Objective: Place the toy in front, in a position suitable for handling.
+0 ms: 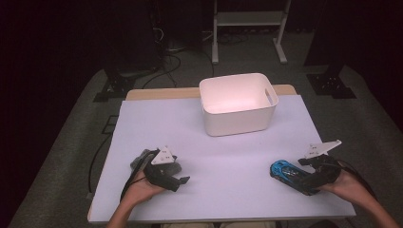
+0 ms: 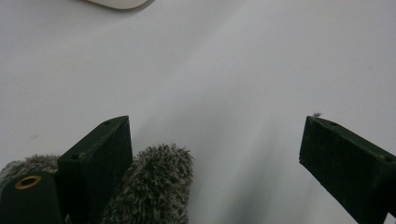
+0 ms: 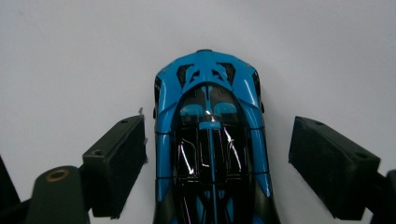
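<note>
A grey furry soft toy (image 2: 154,186) lies on the white table, pressed against the inner face of one jaw of my left gripper (image 2: 215,158). That gripper is open, with a wide gap to its other jaw. From above, the left gripper (image 1: 161,166) sits over the furry toy (image 1: 139,160) near the front left. A glossy blue and black toy car (image 3: 210,140) lies lengthwise between the jaws of my right gripper (image 3: 217,156), which is open, with a small gap on each side. In the high view the car (image 1: 284,170) pokes out from the right gripper (image 1: 306,175) at the front right.
A white plastic bin (image 1: 237,124) with cut-out handles stands at the back middle of the table; its rim (image 2: 119,3) peeks into the left gripper view. Beyond the table's far edge are dark floor, cables and a white stand (image 1: 247,19).
</note>
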A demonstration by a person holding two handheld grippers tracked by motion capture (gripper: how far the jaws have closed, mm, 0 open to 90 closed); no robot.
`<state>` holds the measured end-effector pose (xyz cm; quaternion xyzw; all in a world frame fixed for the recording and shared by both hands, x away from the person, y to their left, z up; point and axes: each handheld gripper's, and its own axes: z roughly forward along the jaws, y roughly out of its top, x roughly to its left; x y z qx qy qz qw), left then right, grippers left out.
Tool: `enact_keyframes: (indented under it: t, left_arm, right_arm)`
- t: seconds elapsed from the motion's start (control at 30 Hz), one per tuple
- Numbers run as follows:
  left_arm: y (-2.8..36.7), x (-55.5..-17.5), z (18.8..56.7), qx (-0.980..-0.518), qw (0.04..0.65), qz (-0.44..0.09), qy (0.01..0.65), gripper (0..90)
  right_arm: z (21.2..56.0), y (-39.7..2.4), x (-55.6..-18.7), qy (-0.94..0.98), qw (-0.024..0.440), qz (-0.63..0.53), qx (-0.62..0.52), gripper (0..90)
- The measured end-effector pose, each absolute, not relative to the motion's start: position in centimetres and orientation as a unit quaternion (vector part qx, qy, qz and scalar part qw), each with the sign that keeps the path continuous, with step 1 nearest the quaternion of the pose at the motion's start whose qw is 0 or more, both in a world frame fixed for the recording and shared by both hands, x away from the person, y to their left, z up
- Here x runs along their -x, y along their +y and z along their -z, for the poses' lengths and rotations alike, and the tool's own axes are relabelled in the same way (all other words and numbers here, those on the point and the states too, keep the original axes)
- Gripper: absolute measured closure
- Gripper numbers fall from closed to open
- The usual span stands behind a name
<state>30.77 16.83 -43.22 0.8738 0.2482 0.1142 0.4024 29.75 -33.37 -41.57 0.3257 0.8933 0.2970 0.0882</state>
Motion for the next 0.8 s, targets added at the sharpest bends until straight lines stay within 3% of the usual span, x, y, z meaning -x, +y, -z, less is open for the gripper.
enact_keyframes:
  t: [0.8]
  left_arm:
    - [16.9,-30.9,43.5,-0.877,0.397,-0.103,0.251,8.9]
  right_arm:
    - [44.4,-33.2,-29.8,0.903,0.082,-0.277,-0.32,18.0]
